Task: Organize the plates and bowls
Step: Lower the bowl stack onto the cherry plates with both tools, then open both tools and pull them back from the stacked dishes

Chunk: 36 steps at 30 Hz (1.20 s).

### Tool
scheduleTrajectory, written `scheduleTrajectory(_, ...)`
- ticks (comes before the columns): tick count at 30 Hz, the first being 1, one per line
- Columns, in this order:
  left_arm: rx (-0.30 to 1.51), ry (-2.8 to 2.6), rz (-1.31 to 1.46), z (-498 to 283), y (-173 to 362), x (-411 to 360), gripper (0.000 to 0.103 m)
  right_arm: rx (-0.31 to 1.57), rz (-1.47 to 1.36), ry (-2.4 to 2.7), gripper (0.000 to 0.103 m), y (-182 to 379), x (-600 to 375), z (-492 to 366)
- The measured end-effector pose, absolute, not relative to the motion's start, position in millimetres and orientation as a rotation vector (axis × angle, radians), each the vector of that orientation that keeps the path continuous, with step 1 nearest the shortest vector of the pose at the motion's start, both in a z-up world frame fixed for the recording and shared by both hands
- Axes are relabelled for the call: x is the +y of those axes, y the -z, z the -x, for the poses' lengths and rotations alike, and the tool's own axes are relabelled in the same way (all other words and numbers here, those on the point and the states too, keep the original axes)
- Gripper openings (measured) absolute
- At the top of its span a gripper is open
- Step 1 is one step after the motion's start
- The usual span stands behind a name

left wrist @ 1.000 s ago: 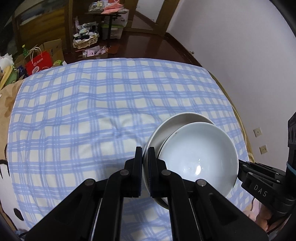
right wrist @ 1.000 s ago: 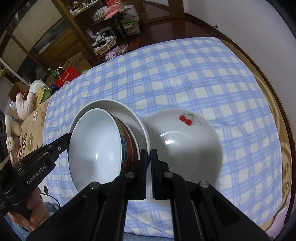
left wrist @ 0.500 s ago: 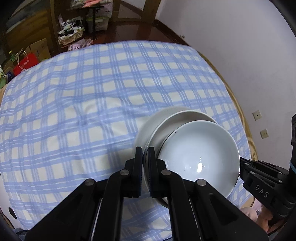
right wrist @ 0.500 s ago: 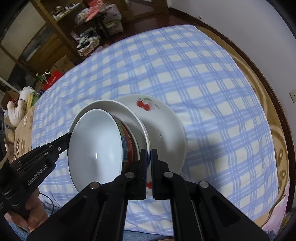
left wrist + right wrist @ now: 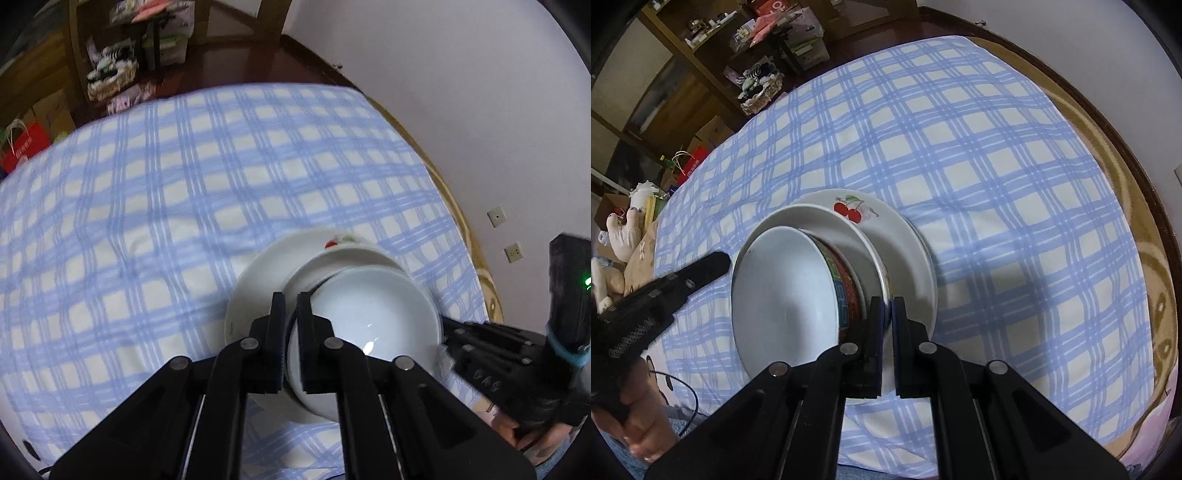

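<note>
The right tongs [image 5: 886,321] are clamped on the near rim of a shallow white plate [image 5: 864,251], with one jaw inside the lip and one outside. A bowl [image 5: 786,291] with a red patterned outer band sits in that plate, just left of the jaws. The left tongs [image 5: 291,314] pinch the opposite rim of the same stack, jaws nearly together on the lip; from their side the bowl's pale interior lies just to the right. Directly beneath and slightly beyond the held stack lies a wider cherry-printed plate [image 5: 905,236] on the blue checked cloth [image 5: 997,166]. Whether the carried plate already touches it cannot be told.

The stack is glazed ceramic: probably stiff, fairly heavy for a rim pinch, slick and breakable. The loose bowl could slide if the plate tips, so both grips belong on opposite lips, kept level. The cloth looks soft, likely bedding, so footing may be uneven. Beyond it stand shelves and boxes.
</note>
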<state>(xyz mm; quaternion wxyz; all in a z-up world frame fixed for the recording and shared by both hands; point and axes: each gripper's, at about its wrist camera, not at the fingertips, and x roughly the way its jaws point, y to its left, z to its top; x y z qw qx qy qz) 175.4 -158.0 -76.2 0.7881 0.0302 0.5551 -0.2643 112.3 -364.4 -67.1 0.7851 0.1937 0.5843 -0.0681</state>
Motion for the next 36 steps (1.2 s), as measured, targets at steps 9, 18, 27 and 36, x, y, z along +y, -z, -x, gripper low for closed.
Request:
scheduleTrajectory(9,1.179,0.481,-0.128,-175,72,-152,0.008,1.207,-0.328,0.153,0.006,41,-360,-112)
scheduleTrajectory(18,1.142,0.446,-0.154,-154,53,-138,0.018,1.117,-0.355,0.157,0.048,10,-364,-92)
scheduleTrajectory(27,1.09,0.406,-0.139,-128,32,-108,0.046,1.042,-0.335,0.165,0.068,-17,-354,-65)
scheduleTrajectory(36,0.917,0.323,-0.146,-89,11,-72,0.09,0.923,-0.229,0.184,0.103,-33,-333,-25)
